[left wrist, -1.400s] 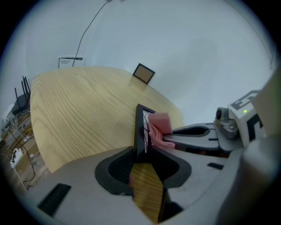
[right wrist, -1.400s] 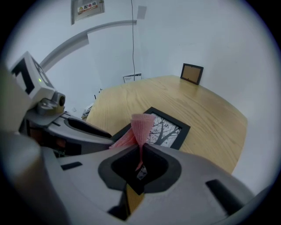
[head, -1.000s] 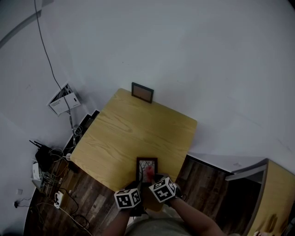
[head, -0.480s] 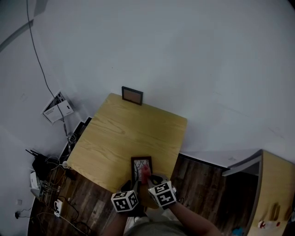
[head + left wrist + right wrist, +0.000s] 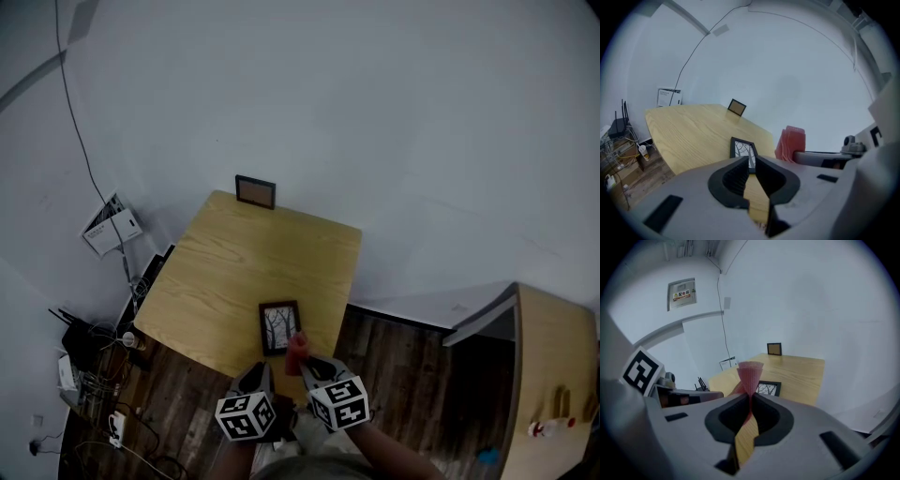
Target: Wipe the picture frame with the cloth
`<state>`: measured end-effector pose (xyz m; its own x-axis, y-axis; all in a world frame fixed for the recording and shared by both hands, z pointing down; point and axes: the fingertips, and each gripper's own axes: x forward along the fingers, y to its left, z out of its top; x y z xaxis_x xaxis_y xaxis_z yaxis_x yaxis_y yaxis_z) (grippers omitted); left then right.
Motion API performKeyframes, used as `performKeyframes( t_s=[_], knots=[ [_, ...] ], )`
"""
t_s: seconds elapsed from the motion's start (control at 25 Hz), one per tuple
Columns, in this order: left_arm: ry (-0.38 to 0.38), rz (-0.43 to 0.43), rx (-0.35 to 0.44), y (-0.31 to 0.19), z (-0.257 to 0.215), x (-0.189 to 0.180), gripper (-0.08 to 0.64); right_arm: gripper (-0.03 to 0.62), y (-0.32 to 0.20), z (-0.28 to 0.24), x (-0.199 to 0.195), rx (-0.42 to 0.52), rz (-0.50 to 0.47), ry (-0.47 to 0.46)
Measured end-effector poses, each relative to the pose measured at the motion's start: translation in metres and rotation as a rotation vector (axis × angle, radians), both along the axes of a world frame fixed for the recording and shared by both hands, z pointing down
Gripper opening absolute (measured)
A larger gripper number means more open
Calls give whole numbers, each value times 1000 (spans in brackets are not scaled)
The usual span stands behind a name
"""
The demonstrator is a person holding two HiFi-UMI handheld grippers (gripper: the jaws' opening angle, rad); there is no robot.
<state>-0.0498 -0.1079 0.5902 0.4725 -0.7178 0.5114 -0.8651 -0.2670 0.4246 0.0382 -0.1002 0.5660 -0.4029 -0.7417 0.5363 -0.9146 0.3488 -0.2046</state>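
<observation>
Print on wall sign (image 5: 682, 293) is unreadable; right tool (image 5: 751, 398) pinches cloth (image 5: 750, 372).

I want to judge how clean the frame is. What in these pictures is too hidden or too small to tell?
- Dust or smears on the picture frame: too small in the head view, partly behind the cloth in the right gripper view.
- Cloth: its lower part is hidden between the right gripper's jaws.
- Second frame at the far edge of the table: its picture is too small in every view.
</observation>
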Motion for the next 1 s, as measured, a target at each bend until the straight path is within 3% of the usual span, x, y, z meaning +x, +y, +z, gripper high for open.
performKeyframes(
  t_s=[0.52, 1.0],
  knots=[
    [1, 13, 31, 97, -31, -28, 8, 15, 98, -39, -10, 99, 26, -95],
    [15, 31, 73, 144, -48, -51, 3, 14, 141, -52, -28, 150, 11, -68]
  ],
)
